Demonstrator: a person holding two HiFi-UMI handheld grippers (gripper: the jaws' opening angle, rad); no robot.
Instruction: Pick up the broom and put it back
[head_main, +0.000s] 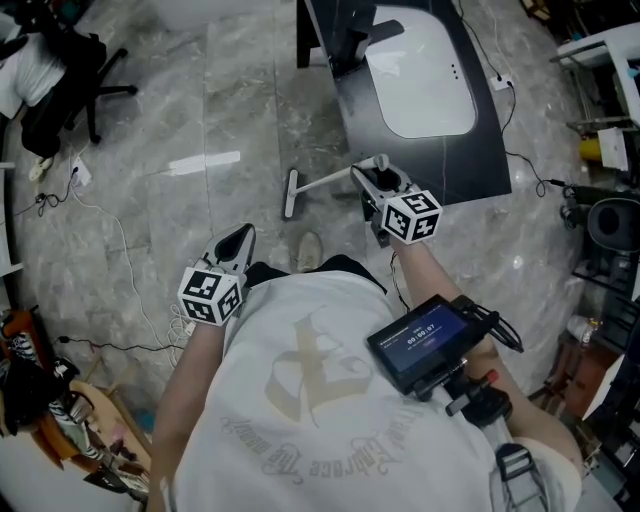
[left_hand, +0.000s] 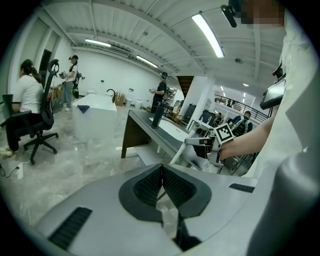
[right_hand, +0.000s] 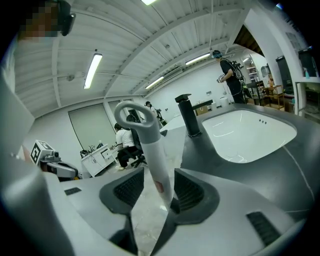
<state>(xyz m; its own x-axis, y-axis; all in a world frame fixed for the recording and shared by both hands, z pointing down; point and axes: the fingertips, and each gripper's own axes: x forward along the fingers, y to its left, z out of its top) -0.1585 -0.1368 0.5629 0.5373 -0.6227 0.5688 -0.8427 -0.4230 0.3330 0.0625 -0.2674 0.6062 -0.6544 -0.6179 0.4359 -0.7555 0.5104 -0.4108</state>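
Observation:
The broom has a white handle (head_main: 330, 180) and a narrow head (head_main: 291, 193) resting on the grey marble floor; its top end leans by the dark counter (head_main: 480, 150). My right gripper (head_main: 372, 172) is at that top end. In the right gripper view the handle (right_hand: 152, 160), with its grey hanging loop (right_hand: 131, 115), stands upright between the jaws of the right gripper (right_hand: 159, 187), close to the right pad, with a gap on the left. My left gripper (head_main: 235, 245) hangs lower left, apart from the broom. Seen in its own view, the left gripper (left_hand: 162, 187) is shut and empty.
A white sink (head_main: 420, 70) with a black tap (right_hand: 189, 117) sits in the dark counter. A black office chair (head_main: 60, 80) stands far left, and cables (head_main: 110, 230) trail over the floor. A shoe (head_main: 310, 250) is just below the broom. People work in the background.

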